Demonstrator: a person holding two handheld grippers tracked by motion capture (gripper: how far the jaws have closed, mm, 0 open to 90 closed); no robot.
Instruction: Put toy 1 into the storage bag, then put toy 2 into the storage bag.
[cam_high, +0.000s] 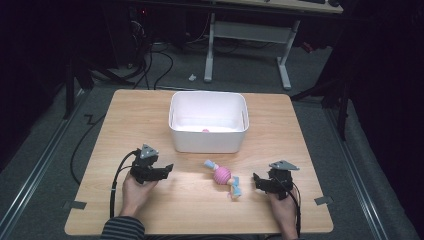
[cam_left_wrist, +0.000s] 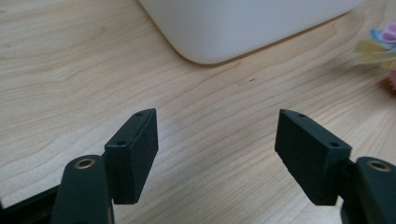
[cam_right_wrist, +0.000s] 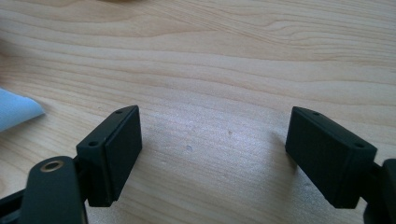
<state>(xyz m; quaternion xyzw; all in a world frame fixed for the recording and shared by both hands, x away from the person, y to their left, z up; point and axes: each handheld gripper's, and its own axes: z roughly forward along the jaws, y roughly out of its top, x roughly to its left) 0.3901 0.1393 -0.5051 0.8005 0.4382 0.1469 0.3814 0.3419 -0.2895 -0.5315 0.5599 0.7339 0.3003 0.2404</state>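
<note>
I read this as a lab or office workroom: wooden table (cam_high: 200, 200) on grey carpet (cam_high: 45, 150), floor cables (cam_high: 155, 65), white desk frame (cam_high: 250, 40) behind, dark surroundings.

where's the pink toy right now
In the high view the pink toy lies on the wooden table, just in front of the white bin, between the left gripper and the right gripper, nearer the right one.
</note>
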